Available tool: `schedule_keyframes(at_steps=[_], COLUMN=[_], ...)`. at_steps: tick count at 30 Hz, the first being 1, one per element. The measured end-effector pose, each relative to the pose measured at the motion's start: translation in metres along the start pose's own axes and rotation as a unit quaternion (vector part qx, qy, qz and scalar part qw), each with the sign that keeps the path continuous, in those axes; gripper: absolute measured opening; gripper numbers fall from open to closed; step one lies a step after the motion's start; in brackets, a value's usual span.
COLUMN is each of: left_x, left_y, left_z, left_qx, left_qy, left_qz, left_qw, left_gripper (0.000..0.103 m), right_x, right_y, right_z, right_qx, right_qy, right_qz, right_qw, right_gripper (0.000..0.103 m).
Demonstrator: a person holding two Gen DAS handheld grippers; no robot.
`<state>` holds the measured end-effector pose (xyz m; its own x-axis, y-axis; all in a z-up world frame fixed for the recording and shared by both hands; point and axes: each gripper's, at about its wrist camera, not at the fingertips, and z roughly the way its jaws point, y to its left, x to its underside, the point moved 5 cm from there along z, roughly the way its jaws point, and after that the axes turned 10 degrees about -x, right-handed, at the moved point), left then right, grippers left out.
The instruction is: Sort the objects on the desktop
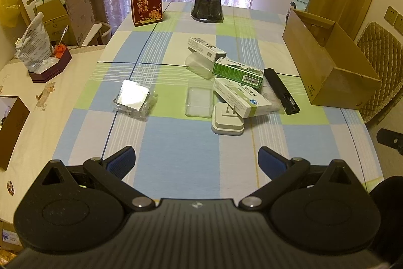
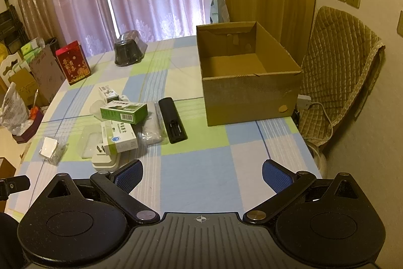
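Note:
A loose pile lies mid-table: a green box [image 1: 238, 72] [image 2: 123, 112], a white medicine box [image 1: 241, 96] [image 2: 118, 134], another white box [image 1: 205, 47] [image 2: 108, 92], a white plug adapter [image 1: 228, 119] [image 2: 104, 158], a clear plastic case [image 1: 199, 101], a black remote [image 1: 280, 90] [image 2: 172, 120] and a small mirror in clear wrap [image 1: 133, 98] [image 2: 51, 149]. An open cardboard box [image 1: 325, 59] [image 2: 249, 77] with nothing in it stands at the right. My left gripper [image 1: 196, 160] and right gripper [image 2: 202, 174] hover open over the near table edge, holding nothing.
A red gift box [image 1: 146, 3] [image 2: 73, 62] and a dark domed container [image 1: 207, 5] [image 2: 128, 51] stand at the far end of the checked tablecloth [image 1: 176, 138]. A quilted chair [image 2: 337, 62] is at the right. A side table [image 1: 37, 102] with boxes is at the left.

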<state>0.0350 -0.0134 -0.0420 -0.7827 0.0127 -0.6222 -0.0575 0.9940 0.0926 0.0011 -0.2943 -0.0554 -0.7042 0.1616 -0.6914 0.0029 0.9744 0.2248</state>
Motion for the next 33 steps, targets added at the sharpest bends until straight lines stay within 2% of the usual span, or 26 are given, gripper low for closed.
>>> schedule_keyframes(at_steps=[21,33], left_x=[0.0015,0.0023], left_y=[0.0023,-0.0017], left_z=[0.0003,0.0010], left_qx=[0.007,0.014], left_qy=[0.007,0.006], left_qz=[-0.008,-0.004], left_qw=[0.9999,0.9999], left_gripper=[0.102,0.102], right_x=[-0.0008,-0.0005], right_y=[0.0008,-0.0013], right_z=[-0.0010,-0.0019], right_qx=[0.014,0.000], right_qy=[-0.005,-0.015], right_qz=[-0.008,0.003], right_qw=[1.000,1.000], right_gripper=[0.103,0.103])
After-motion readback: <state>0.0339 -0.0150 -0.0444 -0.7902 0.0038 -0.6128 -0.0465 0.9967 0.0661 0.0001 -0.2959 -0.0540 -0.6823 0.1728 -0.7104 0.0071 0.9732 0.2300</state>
